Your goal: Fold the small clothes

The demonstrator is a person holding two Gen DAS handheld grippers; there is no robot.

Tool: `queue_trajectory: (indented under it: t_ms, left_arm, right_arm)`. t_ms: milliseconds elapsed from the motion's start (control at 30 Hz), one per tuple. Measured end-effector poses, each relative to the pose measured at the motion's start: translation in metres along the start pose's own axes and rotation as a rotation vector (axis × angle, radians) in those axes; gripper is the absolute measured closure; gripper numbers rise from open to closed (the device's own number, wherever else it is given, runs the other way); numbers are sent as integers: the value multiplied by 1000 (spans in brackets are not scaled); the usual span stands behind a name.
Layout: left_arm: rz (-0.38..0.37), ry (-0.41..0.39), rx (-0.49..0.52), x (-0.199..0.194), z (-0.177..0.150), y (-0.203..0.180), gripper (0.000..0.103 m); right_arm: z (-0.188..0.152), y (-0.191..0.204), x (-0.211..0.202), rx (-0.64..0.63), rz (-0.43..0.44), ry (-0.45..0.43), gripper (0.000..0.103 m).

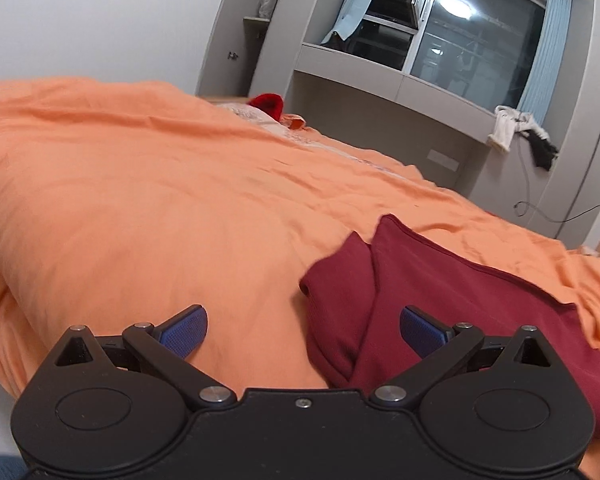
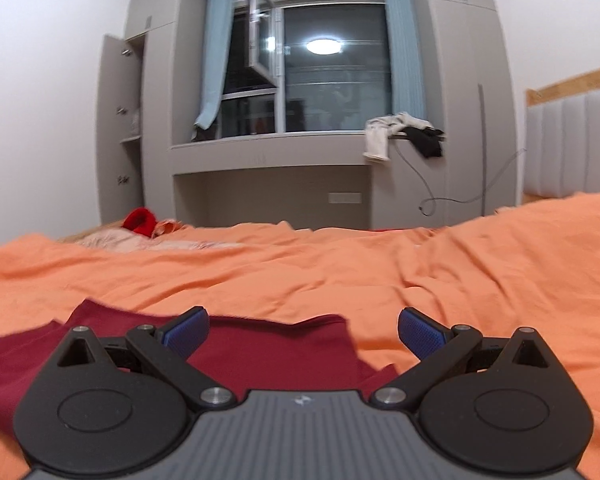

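The dark red garment (image 1: pixel 440 292) lies on the orange bed cover (image 1: pixel 140 200), partly folded: in your left wrist view one layer is turned over another, and a long hemmed edge runs from the far corner down to the right. A smaller folded flap sits at its left side, with a rounded edge toward the open cover. Your left gripper (image 1: pixel 303 332) is above the near left part of this garment, its jaws wide apart and holding nothing; the right blue pad is over the red cloth and the left pad is over bare cover. In the right wrist view, the garment (image 2: pixel 268 356) ends in a straight far edge and a right corner between the pads. Your right gripper (image 2: pixel 303 332) also has its jaws spread wide and empty, the left pad above the cloth, the right pad above the cover. To the right of the garment the cover is free and only wrinkled. Far away, near the bed's end, a bright red item (image 2: pixel 140 220) lies, well apart from the garment. Behind it stands the grey window unit (image 2: pixel 272 152), with some clothes (image 2: pixel 404 132) hanging over its ledge.
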State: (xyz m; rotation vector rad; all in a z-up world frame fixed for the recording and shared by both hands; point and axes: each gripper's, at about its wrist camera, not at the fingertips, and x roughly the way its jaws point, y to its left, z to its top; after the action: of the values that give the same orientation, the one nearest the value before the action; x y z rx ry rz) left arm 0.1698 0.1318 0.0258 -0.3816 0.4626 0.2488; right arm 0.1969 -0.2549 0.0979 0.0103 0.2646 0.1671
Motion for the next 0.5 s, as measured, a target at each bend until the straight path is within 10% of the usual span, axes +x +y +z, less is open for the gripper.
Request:
queue_trajectory:
  t_ms: [500]
  left_arm:
    - [-42, 33, -3, 2, -16, -1, 1]
  right_arm:
    - [-36, 68, 14, -202, 70, 65, 0]
